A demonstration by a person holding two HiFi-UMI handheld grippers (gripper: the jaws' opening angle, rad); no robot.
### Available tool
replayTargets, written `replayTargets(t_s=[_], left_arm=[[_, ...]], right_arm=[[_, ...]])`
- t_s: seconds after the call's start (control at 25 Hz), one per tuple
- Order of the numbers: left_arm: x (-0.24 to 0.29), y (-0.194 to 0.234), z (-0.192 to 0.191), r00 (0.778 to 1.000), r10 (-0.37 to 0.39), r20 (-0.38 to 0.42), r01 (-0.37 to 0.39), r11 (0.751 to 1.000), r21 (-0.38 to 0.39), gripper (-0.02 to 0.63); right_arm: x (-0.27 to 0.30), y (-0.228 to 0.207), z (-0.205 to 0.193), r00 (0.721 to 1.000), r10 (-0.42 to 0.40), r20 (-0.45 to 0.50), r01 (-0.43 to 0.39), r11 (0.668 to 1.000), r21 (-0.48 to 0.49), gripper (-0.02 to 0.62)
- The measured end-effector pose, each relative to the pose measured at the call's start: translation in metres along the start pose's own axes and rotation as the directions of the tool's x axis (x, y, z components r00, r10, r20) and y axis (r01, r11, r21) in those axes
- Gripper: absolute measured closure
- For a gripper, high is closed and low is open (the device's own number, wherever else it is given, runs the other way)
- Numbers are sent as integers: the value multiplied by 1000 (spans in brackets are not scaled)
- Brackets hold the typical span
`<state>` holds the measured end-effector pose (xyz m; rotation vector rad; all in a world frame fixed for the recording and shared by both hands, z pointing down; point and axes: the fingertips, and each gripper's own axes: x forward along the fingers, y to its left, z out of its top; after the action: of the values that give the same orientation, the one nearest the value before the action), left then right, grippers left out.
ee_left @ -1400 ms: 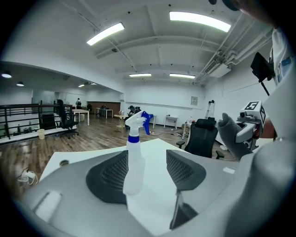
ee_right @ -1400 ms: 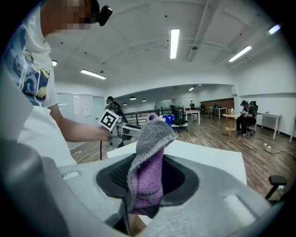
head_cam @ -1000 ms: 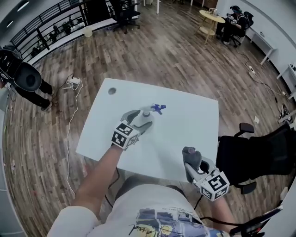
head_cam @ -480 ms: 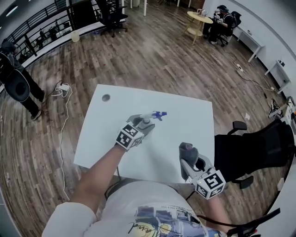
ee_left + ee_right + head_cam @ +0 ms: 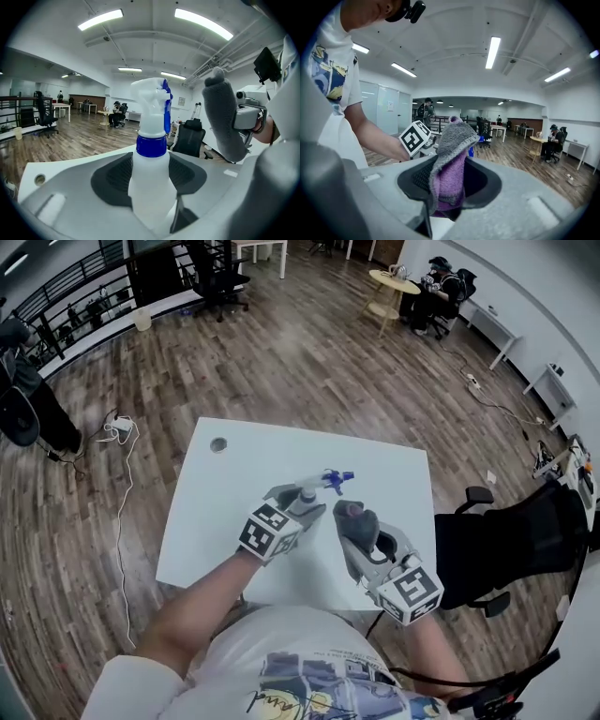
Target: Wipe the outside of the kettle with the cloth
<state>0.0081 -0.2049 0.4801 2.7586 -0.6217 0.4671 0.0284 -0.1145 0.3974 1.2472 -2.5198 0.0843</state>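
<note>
No kettle shows in any view. A white spray bottle with a blue collar and trigger stands between the jaws of my left gripper, which are closing on its body; the pads touch both its sides. My right gripper is shut on a grey and purple cloth, bunched upright between the pads. The cloth is held just right of the bottle, a small gap apart, above the white table. In the left gripper view the cloth stands at the right.
A round cable hole sits near the table's far left corner. A black office chair stands right of the table. A white cable and plug lie on the wood floor at the left. People sit at a small round table far back.
My right gripper has come up from the table's near right edge and moved left to beside the bottle, cloth still held. The left gripper has closed round the bottle and risen slightly.
</note>
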Motion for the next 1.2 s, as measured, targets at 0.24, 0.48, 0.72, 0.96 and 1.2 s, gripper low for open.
replayTargets(t_s=[0.24, 0.48, 0.72, 0.96, 1.2], left_arm=[[-16, -18, 6, 1000, -25, 0, 25, 1000, -8, 382], [-19, -24, 10, 1000, -24, 19, 24, 1000, -9, 382], [-22, -18, 15, 999, -10, 30, 11, 1000, -30, 383], [-17, -19, 16, 1000, -3, 21, 4, 999, -40, 383], [-16, -18, 28, 999, 16, 48, -13, 997, -73, 383]], right_arm=[[46, 27, 34, 997, 74, -15, -75, 989, -126, 463], [52, 21, 24, 995, 84, -56, -92, 986, -141, 463], [39, -8, 18, 997, 38, -61, -45, 992, -116, 463], [26, -32, 9, 999, 11, -48, -14, 997, -75, 463], [10, -55, 4, 1000, -27, -3, 27, 1000, -4, 463]])
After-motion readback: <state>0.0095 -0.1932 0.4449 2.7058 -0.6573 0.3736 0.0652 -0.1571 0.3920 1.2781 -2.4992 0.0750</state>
